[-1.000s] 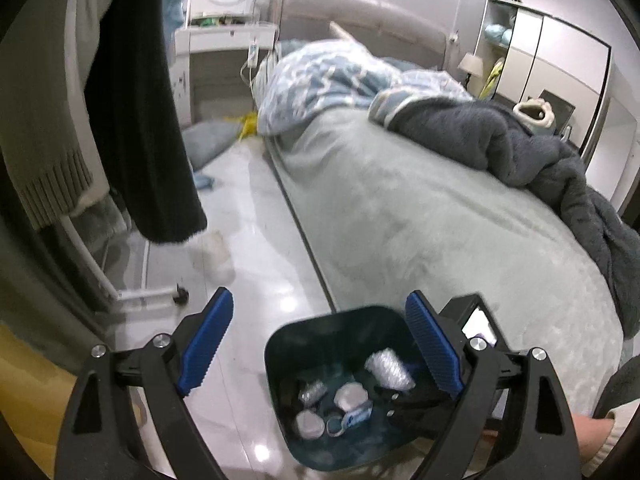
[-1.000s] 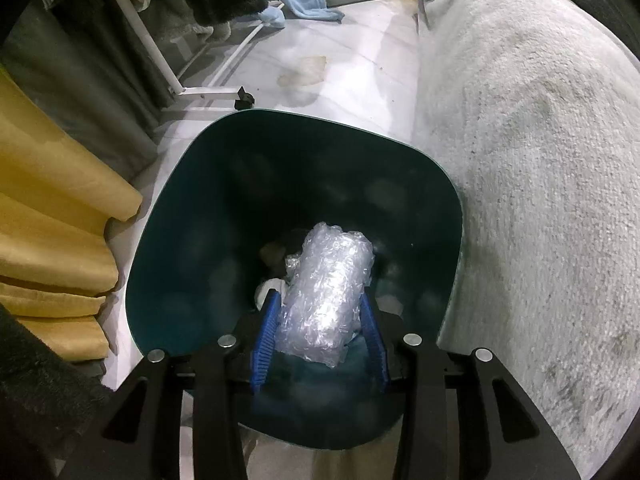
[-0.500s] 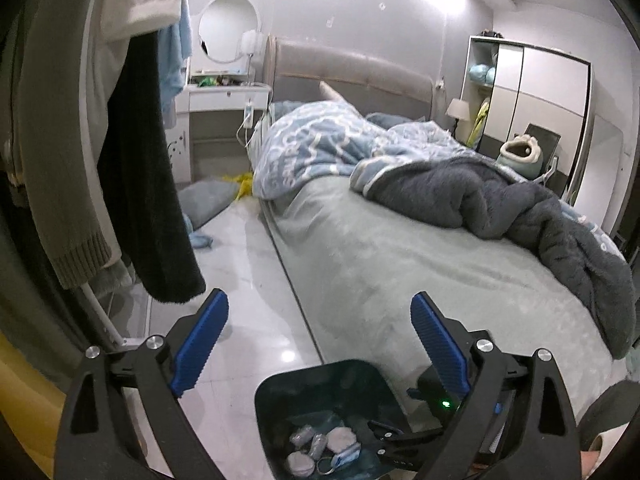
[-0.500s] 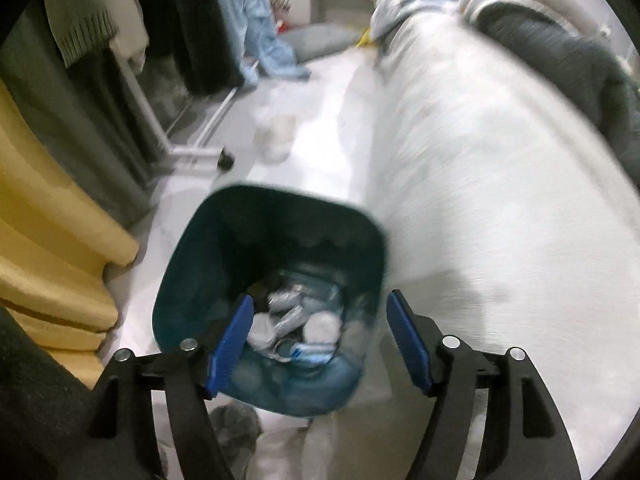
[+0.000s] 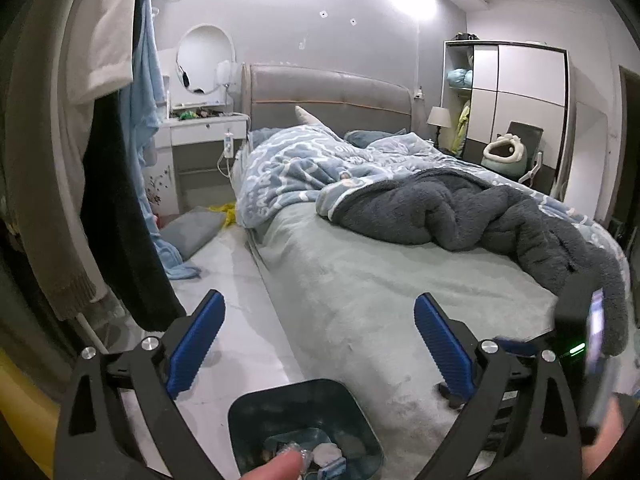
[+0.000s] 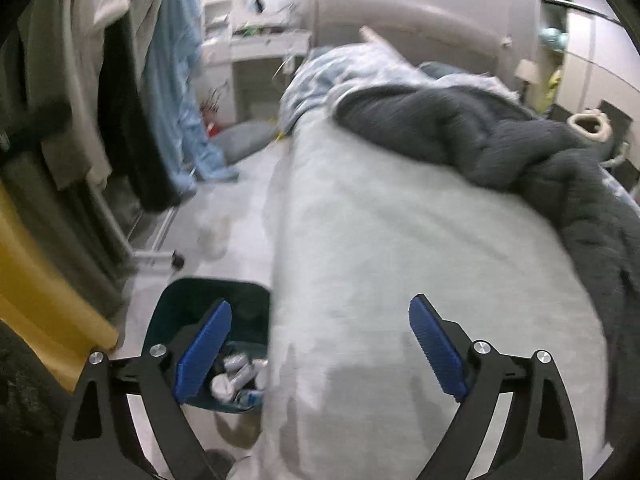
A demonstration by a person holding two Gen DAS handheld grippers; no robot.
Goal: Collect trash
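A dark teal trash bin [image 5: 280, 404] stands on the floor beside the bed, with several crumpled wrappers and bubble wrap [image 5: 326, 454] inside. It also shows in the right wrist view [image 6: 240, 300], with the trash [image 6: 236, 376] in its bottom. My left gripper [image 5: 318, 344] is open and empty, raised above the bin and facing the bed. My right gripper [image 6: 320, 352] is open and empty, raised over the bed's edge to the right of the bin. The right gripper's body [image 5: 576, 328] shows at the right of the left wrist view.
A bed [image 5: 400, 280] with a pale green sheet, a blue duvet and a grey blanket [image 5: 480, 216] fills the right. Clothes hang on a rack [image 5: 120, 200] at the left. A pillow [image 5: 192, 228] lies on the floor. A yellow curtain [image 6: 36, 304] hangs at left.
My right gripper opened and dropped the bubble wrap into the bin, then rose and swung right over the bed. My left gripper tilted up and away from the bin.
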